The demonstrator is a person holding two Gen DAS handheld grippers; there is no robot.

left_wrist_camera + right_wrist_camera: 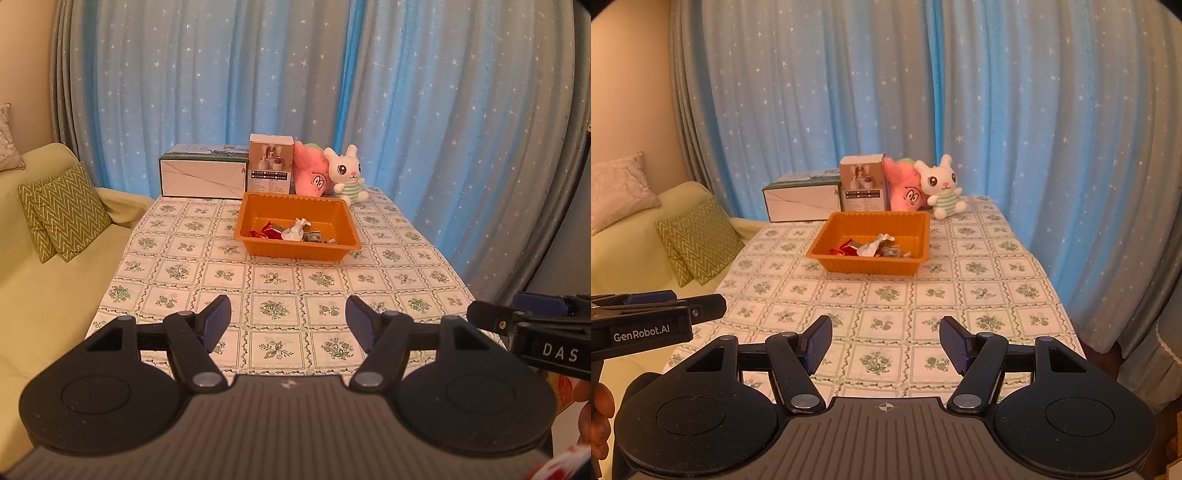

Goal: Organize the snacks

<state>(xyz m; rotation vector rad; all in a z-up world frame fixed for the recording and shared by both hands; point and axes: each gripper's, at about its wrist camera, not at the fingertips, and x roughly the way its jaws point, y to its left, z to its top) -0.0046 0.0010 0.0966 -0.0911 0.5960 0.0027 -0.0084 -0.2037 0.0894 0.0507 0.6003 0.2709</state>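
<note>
Both tools spread, holding nothing, above the near bench edge.
Ahead: orange tray [295, 251] of snacks [291, 232]; left tool [289, 318], right tool [885, 338]; only the right view shows a pale cushion [617, 192].

At the surface's [273, 306] far edge, before star-dotted blue curtains [258, 74], stand two boxes [203, 177], a pink plush [312, 175] and a white bunny [347, 175]; a cushioned sofa [37, 280] sits left.

Orange tray [258, 218] looked like glossy ribbed plastic. Wrappers [293, 232] inside it were crinkled foil and shiny film. Bench cloth [273, 280] under the tray was matt printed fabric. Behind the tray: paperboard boxes [203, 177], plush toys [345, 173]. Fingers [216, 323] had textured blue pads on matt black plastic.
</note>
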